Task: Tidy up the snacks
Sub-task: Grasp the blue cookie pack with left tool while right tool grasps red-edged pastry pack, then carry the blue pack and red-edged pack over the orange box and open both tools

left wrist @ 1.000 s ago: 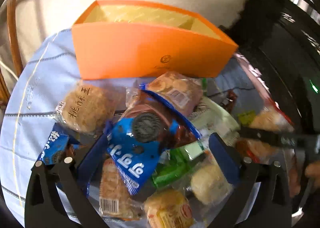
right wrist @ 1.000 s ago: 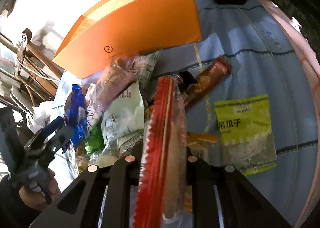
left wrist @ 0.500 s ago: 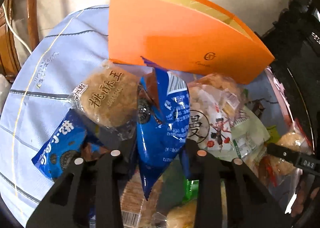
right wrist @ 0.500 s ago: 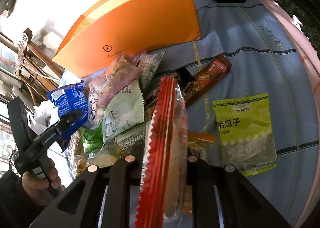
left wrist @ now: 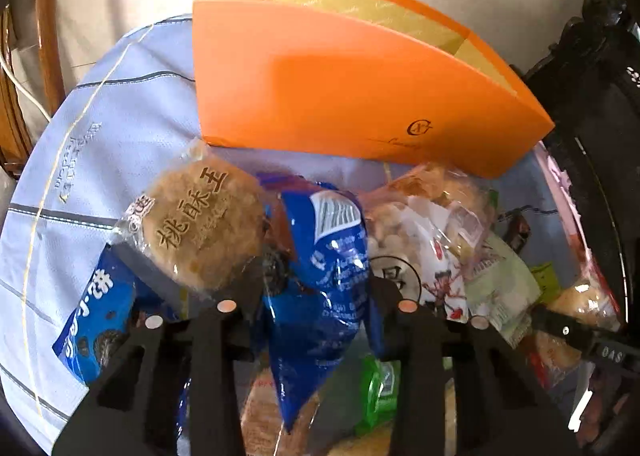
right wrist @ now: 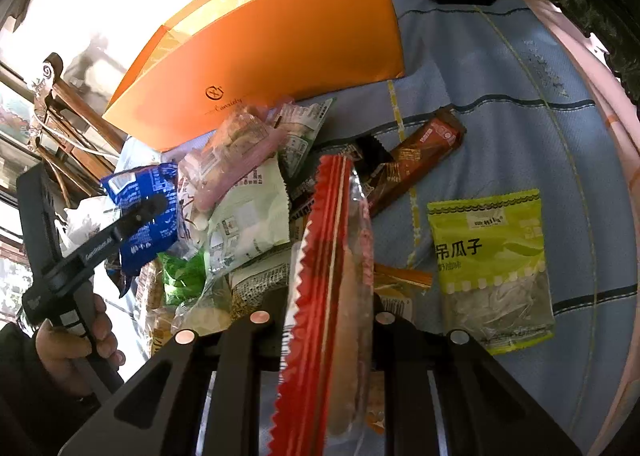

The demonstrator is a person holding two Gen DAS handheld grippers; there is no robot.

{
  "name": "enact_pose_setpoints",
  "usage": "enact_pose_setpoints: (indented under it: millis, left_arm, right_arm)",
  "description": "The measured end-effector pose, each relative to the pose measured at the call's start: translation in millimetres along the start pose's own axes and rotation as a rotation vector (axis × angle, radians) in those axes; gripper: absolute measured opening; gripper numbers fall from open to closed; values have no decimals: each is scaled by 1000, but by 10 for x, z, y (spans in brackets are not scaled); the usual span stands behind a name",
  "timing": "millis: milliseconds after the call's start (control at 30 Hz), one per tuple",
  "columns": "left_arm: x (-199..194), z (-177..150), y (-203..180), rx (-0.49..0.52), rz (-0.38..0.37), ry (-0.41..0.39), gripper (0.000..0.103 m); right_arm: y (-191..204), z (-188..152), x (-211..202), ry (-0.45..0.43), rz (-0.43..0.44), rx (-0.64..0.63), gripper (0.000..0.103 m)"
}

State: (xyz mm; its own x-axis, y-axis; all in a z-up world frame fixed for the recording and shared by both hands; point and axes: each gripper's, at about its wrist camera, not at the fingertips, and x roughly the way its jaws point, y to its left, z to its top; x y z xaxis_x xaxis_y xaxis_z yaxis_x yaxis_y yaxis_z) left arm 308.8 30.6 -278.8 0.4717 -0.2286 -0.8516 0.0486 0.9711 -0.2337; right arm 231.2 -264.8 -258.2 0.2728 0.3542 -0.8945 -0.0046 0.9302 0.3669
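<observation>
My left gripper [left wrist: 316, 304] is shut on a blue cookie packet [left wrist: 324, 280] and holds it above the snack pile; the packet also shows in the right wrist view [right wrist: 140, 212]. My right gripper [right wrist: 324, 316] is shut on a red-edged clear packet with a long bread roll [right wrist: 332, 296], held upright over the pile. An open orange box [left wrist: 360, 96] stands on the blue cloth behind the pile; it also shows in the right wrist view [right wrist: 272, 44]. The box's inside looks empty as far as I can see.
A round walnut-cake packet [left wrist: 200, 228], another blue cookie packet [left wrist: 96, 316], a pale green packet [right wrist: 248, 220], a brown bar [right wrist: 416, 160] and a yellow-green seed packet [right wrist: 488, 264] lie on the round table's blue cloth [right wrist: 500, 76]. Dark carved chairs surround the table.
My left gripper has closed on the blue cookie packet, lifted it and moved closer to the orange box. My right gripper keeps holding the red-edged packet nearly still.
</observation>
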Motion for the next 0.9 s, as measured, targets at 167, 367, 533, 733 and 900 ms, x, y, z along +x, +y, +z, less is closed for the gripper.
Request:
enact_pose_setpoints:
  millis: [167, 367, 533, 733, 900]
  left_arm:
    - [-252, -95, -64, 36, -49, -36, 35]
    - [-746, -200, -56, 15, -116, -104, 35]
    - [-1011, -308, 12, -7, -138, -125, 35]
    - [-1284, -353, -41, 36, -136, -174, 35]
    - [-1540, -242, -113, 52, -156, -232, 35]
  right_arm:
    - [33, -2, -179, -62, 10, 4, 17]
    - [109, -85, -504, -116, 48, -13, 16]
    - [195, -172, -766, -149, 78, -32, 16]
    - [407, -166, -1161, -217, 120, -75, 16]
    - [568, -28, -1459, -276, 139, -105, 16]
